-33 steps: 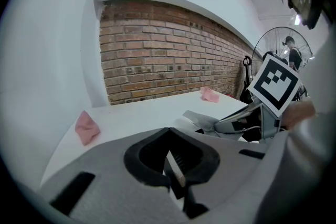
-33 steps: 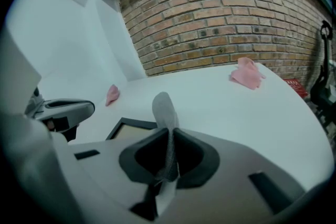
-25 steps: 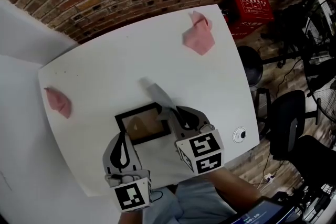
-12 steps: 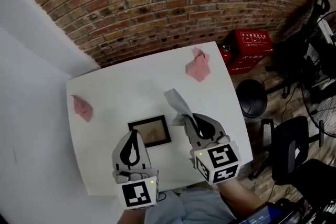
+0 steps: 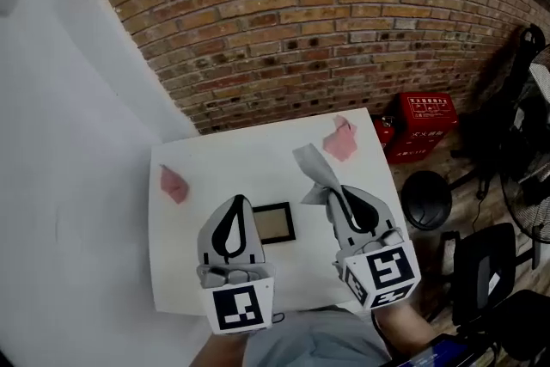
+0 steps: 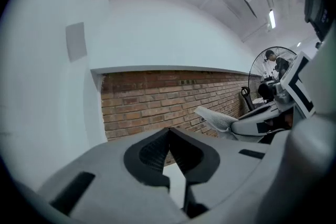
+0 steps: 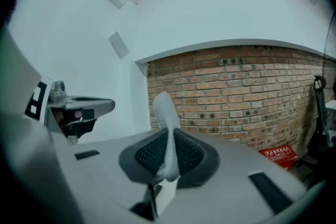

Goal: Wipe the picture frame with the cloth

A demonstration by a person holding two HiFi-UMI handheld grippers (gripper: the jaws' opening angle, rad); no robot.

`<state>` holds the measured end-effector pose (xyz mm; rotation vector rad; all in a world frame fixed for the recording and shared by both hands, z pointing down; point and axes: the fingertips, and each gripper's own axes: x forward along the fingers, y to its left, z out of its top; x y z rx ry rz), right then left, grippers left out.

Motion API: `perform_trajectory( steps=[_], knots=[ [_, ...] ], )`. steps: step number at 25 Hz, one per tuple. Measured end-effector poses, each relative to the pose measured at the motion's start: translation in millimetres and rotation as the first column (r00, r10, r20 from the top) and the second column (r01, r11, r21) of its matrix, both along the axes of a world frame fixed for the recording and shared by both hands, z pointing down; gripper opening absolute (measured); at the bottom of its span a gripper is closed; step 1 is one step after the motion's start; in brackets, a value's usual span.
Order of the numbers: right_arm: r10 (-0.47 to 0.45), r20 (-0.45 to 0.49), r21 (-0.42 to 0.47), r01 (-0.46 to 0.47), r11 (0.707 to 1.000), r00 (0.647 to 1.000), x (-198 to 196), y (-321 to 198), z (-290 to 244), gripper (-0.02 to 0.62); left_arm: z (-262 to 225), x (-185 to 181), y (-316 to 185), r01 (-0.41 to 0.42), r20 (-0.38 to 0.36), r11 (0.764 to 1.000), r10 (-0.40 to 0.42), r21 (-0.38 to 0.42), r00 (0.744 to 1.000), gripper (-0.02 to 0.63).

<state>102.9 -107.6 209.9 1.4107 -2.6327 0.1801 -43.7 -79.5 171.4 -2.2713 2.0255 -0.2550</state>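
The black picture frame (image 5: 274, 223) lies flat on the white table (image 5: 215, 176). Both grippers are held high above the table and point level toward the brick wall. My left gripper (image 5: 235, 202) is shut with nothing between its tips (image 6: 169, 132). In the head view it sits just left of the frame. My right gripper (image 5: 338, 190) is shut on a grey cloth (image 5: 312, 167). The cloth (image 7: 166, 118) sticks up past that gripper's jaws. In the left gripper view the cloth (image 6: 214, 117) shows at the right.
Two crumpled pink cloths (image 5: 174, 183) (image 5: 341, 139) lie at the table's left side and far right corner. A red crate (image 5: 424, 121), a black stool (image 5: 427, 200) and a black chair (image 5: 481, 271) stand on the floor to the right. A white wall runs along the left.
Both grippers have risen well above the table, the right one carrying the grey cloth up. The frame stays flat on the table. The head view has tilted up toward the wall.
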Motion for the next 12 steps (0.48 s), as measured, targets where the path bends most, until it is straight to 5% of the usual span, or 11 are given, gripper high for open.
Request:
perform_trajectory(
  steps=[12],
  knots=[
    [-0.025,0.004,0.038,0.024,0.999,1.000,1.4,8.5,-4.8,0.029,-1.2,7.6,9.5,0.013,-0.004,1.000,-0.013,0.003,1.000,0.009]
  ],
)
